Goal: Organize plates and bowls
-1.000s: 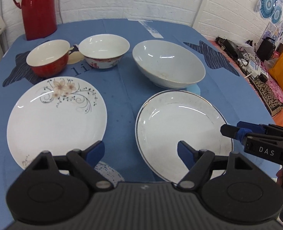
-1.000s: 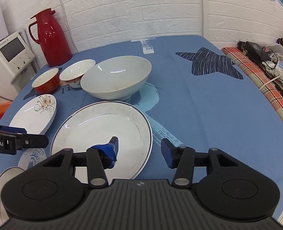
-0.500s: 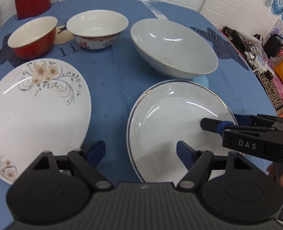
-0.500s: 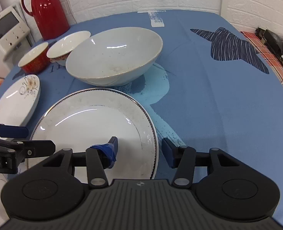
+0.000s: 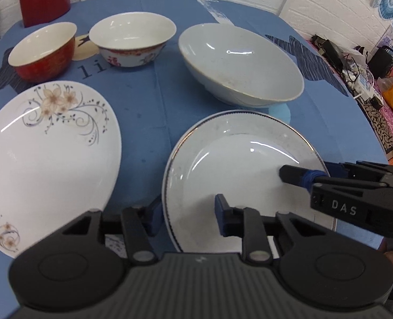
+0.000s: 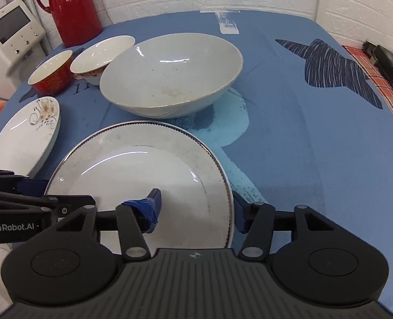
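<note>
- The left wrist view looks from behind its own jaws, steeply down and forward over the table (image 5: 148, 111), very near the left edge of the rimmed plate (image 5: 239, 175)
- The right wrist view looks the same way from the other side, close over the right edge of that plate (image 6: 143, 175)
- Both views share the rimmed plate, the large bowl (image 5: 239, 63), the flowered plate (image 5: 45, 154), two small bowls and the red flask (image 6: 74, 8) at the wall
- Each view sees the other gripper come in from its side
</note>
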`<state>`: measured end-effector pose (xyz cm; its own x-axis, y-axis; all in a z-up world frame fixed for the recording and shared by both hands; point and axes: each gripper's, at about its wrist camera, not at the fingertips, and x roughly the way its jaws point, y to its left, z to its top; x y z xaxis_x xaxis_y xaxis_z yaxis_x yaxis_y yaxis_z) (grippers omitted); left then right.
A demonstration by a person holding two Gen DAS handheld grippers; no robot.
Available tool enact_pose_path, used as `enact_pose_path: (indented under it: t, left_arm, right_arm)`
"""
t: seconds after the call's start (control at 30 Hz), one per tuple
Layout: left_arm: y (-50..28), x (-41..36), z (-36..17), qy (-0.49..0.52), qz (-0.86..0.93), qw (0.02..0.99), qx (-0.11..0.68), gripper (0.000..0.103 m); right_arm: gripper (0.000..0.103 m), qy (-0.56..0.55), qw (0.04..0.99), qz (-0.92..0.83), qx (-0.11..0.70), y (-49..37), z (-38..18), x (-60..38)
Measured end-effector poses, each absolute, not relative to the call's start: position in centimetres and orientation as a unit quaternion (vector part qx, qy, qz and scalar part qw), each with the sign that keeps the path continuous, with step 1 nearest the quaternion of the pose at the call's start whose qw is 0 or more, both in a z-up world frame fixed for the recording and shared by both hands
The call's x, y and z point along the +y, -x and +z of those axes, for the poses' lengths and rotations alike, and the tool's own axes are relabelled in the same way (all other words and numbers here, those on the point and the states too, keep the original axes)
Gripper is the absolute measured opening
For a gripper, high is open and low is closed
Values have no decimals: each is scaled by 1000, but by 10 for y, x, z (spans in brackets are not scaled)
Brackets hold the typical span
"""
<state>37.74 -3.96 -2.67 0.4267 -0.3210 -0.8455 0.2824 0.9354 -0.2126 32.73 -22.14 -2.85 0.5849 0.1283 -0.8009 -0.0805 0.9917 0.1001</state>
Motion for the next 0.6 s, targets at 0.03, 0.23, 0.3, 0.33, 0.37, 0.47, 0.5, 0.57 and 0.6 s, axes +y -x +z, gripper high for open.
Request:
enact_pose_path:
  t: [0.03,0.23,0.3,0.33,0.37,0.47,0.5,0.57,0.6]
  left_arm:
    - [-378,-39,-27,23,-177,844,506,24]
    - [-377,-35,-25,27,-168,843,510,22]
    - [-377,-33,-23,30,-167,842,512,22]
    - [-376,-33,-21,25,-167,843,510,21]
    - [-374,-33,-18,22,-165,845,508,21]
    - [-373,-30,-9,21,-162,851,498,21]
    - [-373,-30,-7,20,-162,852,497,21]
    - [-374,-30,-7,14,-161,853,496,21]
    - [-375,-30,-9,13,-159,852,499,21]
  right_arm:
    - [27,-31,891,58,448,-326,-29,-224]
    - [15,-58,892,49,445,-318,-28,-230]
    - [16,-75,891,50,445,-314,-29,-230]
    - [16,-79,891,49,444,-313,-29,-230]
    - [17,-85,891,47,443,-312,-29,-230]
    - [18,-89,888,48,448,-312,-28,-227]
    - [18,-94,887,48,450,-311,-28,-226]
    - [19,-115,884,51,451,-310,-29,-228]
    - [19,-125,882,51,451,-309,-29,-229]
